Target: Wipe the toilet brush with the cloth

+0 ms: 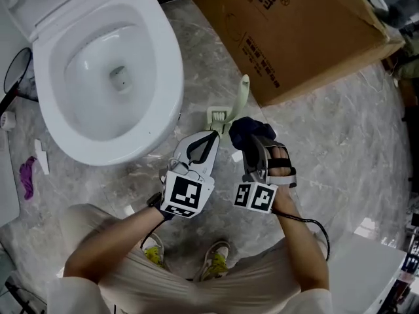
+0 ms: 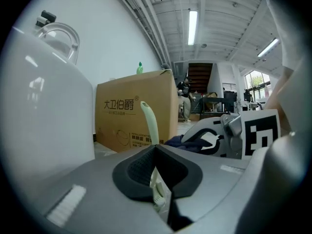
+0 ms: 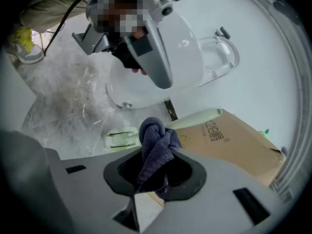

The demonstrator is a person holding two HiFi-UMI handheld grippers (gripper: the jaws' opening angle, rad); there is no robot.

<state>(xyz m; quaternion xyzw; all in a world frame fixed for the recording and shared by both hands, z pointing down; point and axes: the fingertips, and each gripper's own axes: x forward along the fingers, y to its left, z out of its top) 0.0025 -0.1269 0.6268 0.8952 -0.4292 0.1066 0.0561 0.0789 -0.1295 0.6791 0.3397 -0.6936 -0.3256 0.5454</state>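
The pale green toilet brush [image 1: 243, 91] stands between the toilet and the box, its head [image 1: 220, 115] low and its handle [image 2: 150, 124] rising upward. My left gripper [image 1: 212, 137] is shut on the brush near the head, and the bristles [image 2: 157, 192] show between the jaws. My right gripper [image 1: 254, 144] is shut on a dark blue cloth [image 1: 249, 130], bunched [image 3: 156, 145] at its tip. The cloth sits just right of the brush, close to the handle [image 3: 195, 118]; whether they touch I cannot tell.
A white toilet [image 1: 108, 77] with its seat up fills the upper left. A large cardboard box [image 1: 294, 31] stands at the upper right. A purple scrap [image 1: 27, 176] and white bits [image 1: 41, 156] lie on the marble floor. The person's shoes [image 1: 216, 259] are below.
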